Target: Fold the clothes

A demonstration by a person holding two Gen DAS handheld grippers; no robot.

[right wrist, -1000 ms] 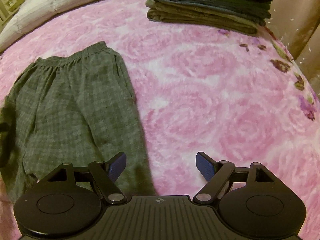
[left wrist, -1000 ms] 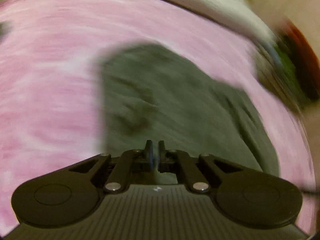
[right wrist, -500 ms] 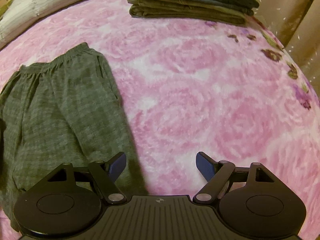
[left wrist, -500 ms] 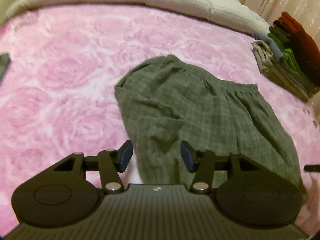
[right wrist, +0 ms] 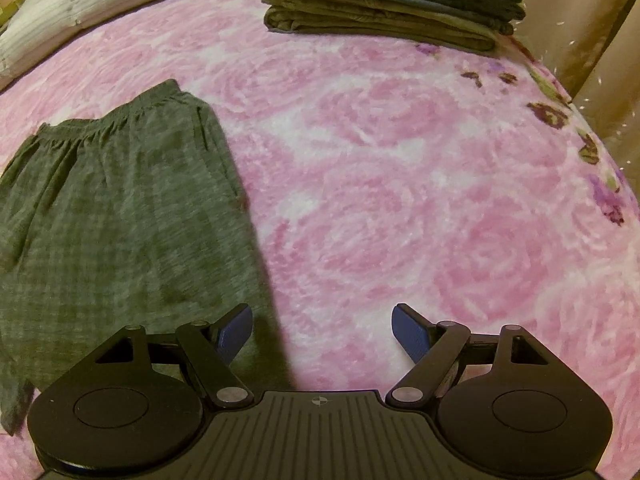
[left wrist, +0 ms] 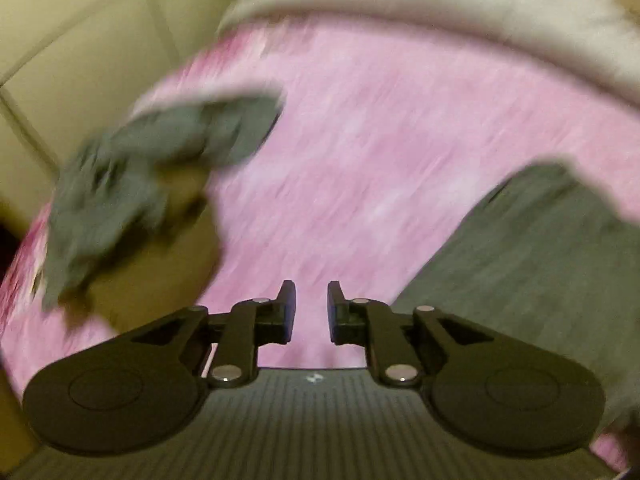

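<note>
- Since 0.5 s ago the left wrist view has swung leftward: the grey shorts [left wrist: 532,264], which sat straight ahead of the fingers, now lie at the right edge, and a crumpled grey garment [left wrist: 132,184] has come into view at the left; frame heavily motion-blurred
- Left gripper [left wrist: 311,312]: fingers have narrowed from a wide gap to a small one; jaws parted, nothing between them, pink blanket [left wrist: 360,152] visible through the gap
- Crumpled grey garment lies near the blanket's left edge, partly over something tan; blur prevents identifying the tan item
- Pale quilt [left wrist: 460,4] runs along the far side of the blanket; cream wall panels upper left
- Right wrist view: nearly unchanged framing; shorts [right wrist: 120,216] lie flat on the pink rose-patterned blanket [right wrist: 400,184], elastic waistband at the far end, legs toward the camera
- Right gripper [right wrist: 322,330]: fingers spread wide, holding nothing; left blue pad [right wrist: 236,330] sits over the shorts' right edge, right pad over bare blanket; contact with the fabric cannot be judged
- Dark shadow falls along the shorts' right side near the left pad
- Stack of folded clothes [right wrist: 392,8] rests at the blanket's far edge, well apart from the shorts; olive and tan pieces below, green and dark ones on top
- White quilt [right wrist: 80,8] at upper left in this view
</note>
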